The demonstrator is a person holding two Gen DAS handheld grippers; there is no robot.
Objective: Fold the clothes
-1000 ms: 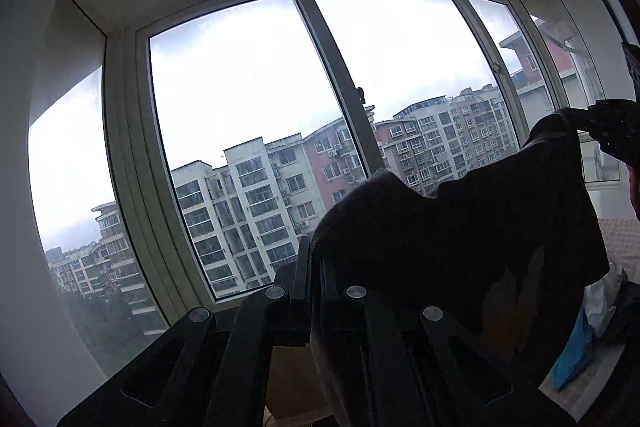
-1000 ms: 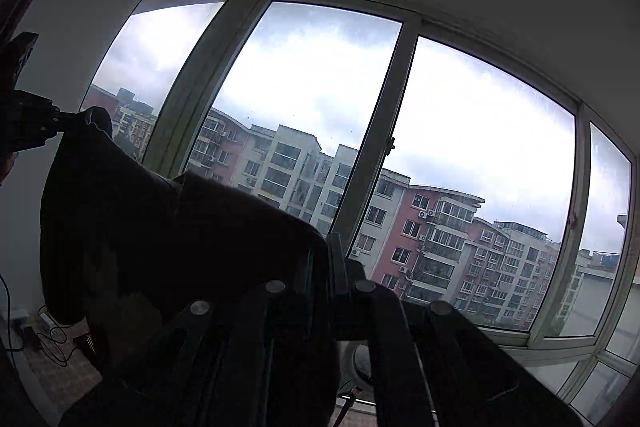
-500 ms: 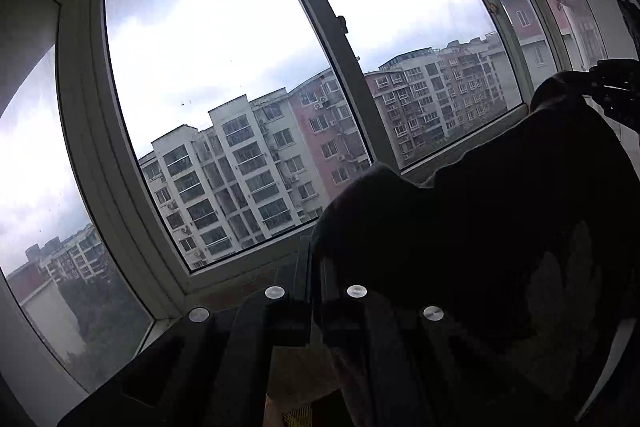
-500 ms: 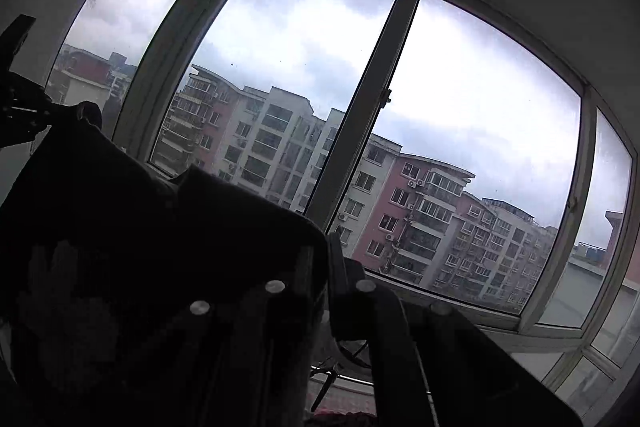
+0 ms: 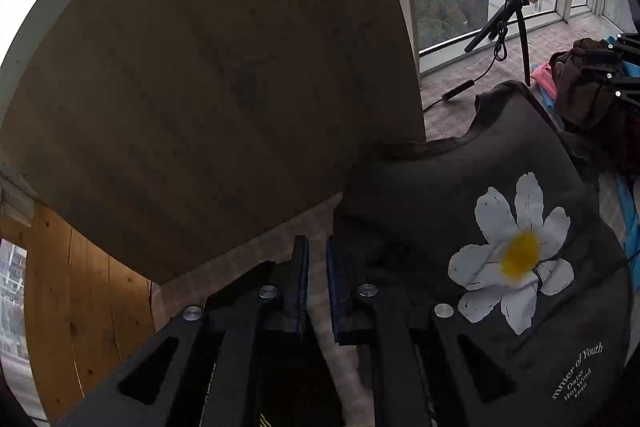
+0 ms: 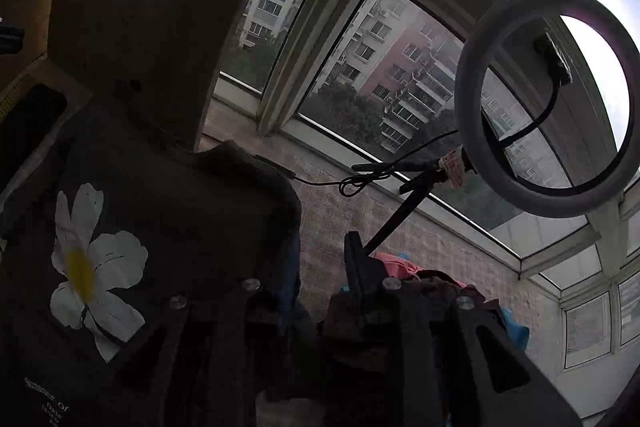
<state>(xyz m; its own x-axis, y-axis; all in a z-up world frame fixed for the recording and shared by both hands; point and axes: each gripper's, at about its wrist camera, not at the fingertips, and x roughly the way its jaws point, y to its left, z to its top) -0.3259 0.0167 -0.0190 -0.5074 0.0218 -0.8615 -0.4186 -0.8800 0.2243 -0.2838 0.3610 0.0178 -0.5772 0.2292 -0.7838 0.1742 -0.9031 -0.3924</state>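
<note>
I am laying the dark T-shirt with the white daisy print (image 5: 500, 227) flat, print up, on the pale surface beside the round wooden board (image 5: 200, 87); no fold is made yet, and the pile of red and blue clothes (image 6: 420, 287) is waiting. My left gripper (image 5: 316, 267) is standing narrowly apart with nothing between its pads. My right gripper (image 6: 320, 267) has just been opening, empty too. A second ago both were pinching the shirt aloft against the window.
</note>
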